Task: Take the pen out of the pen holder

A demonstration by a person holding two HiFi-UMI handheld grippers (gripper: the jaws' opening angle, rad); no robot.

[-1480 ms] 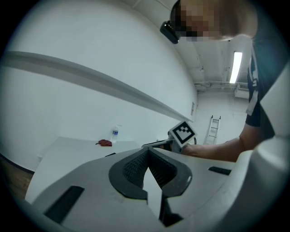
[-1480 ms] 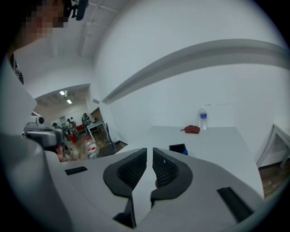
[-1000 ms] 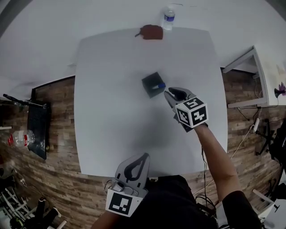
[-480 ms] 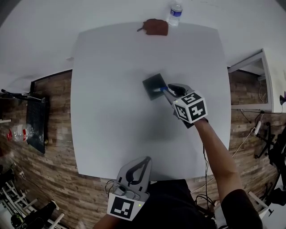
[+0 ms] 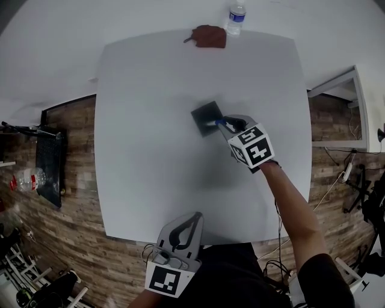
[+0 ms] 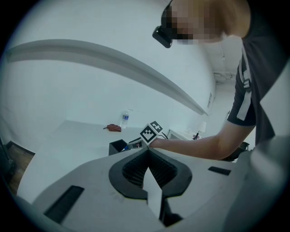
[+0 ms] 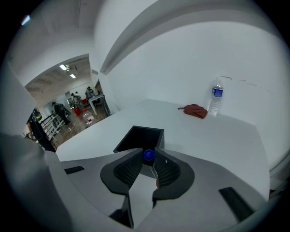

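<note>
Tabletop [image 5: 150, 132]: white, square, mostly bare. Bottle [image 5: 235, 18] and brown cloth [image 5: 207, 36] sit at its 12 o'clock edge, well apart from the work.

Left gripper [image 6: 147, 151]: hangs off the 6 o'clock edge. Fingers pressed together at the tips, nothing between them.

Right gripper [image 5: 223, 123]: reaches in from 4 o'clock to the pen holder [image 5: 205, 117], a black open-topped square box just toward 1 o'clock of the tabletop's centre.

Pen [image 7: 148, 155]: stands in the holder at its 3 o'clock side. Only the blue cap end shows.

Right fingers [image 7: 168, 171]: narrowed to a slim gap with the cap end between the tips. It appears touched on both sides.

Handling (judgement): the pen is light, stiff, round smooth plastic, so it may roll or slip in the ribbed pads. The cap end just under the top is the only hold on offer. The holder also looks light and could lift or tip if the pen drags on its wall, so a straight pull along the pen's axis is advisable.
</note>
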